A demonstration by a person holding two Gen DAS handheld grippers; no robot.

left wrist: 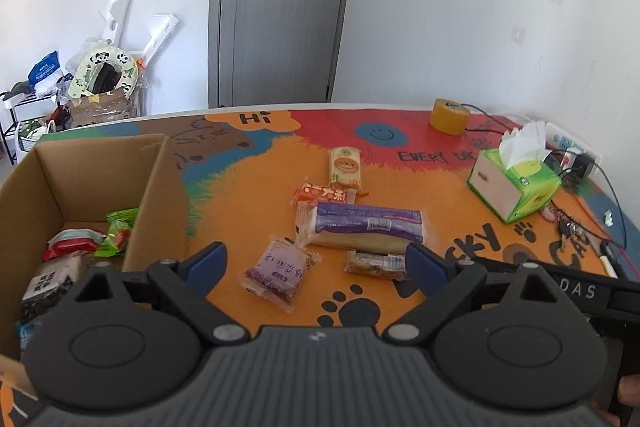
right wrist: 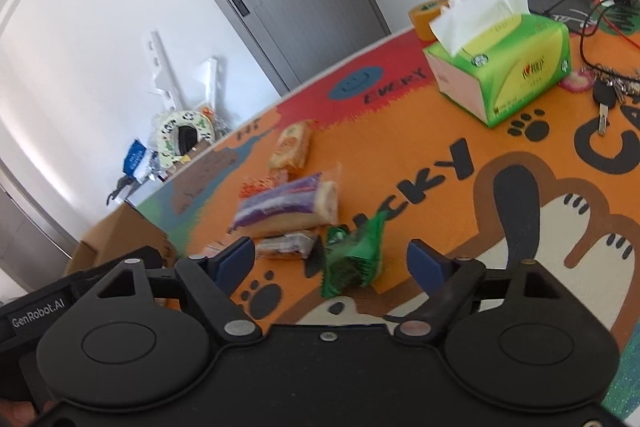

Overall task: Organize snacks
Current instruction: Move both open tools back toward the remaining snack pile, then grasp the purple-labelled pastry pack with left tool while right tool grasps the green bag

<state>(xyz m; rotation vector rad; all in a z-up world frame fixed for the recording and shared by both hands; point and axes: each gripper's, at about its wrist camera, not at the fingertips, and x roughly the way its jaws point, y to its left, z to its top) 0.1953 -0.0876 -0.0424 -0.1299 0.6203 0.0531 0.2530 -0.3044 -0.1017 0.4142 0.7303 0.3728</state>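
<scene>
Lying crosswise, long purple cake roll (left wrist: 368,227); both claws (left wrist: 316,267) (right wrist: 331,259) open, seemingly empty.

You had bare mat (right wrist: 400,155) between the snack cluster (left wrist: 360,223) and the tissue box (right wrist: 504,67); the cardboard box wall (left wrist: 156,195) blocked the left.

Table (left wrist: 280,163) covered by a cartoon mat in orange, red and blue. Cardboard box (left wrist: 160,195) at nine o'clock. At centre, a snack cluster: long purple cake roll (left wrist: 368,223), orange biscuit pack (left wrist: 345,169) at its twelve o'clock, small purple packet (left wrist: 278,273) at seven. Green packet (right wrist: 352,259) lies nearer. Tissue box (left wrist: 514,183) at three o'clock; tape roll (left wrist: 450,115) at one; keys (right wrist: 604,95) beside the tissues.
</scene>
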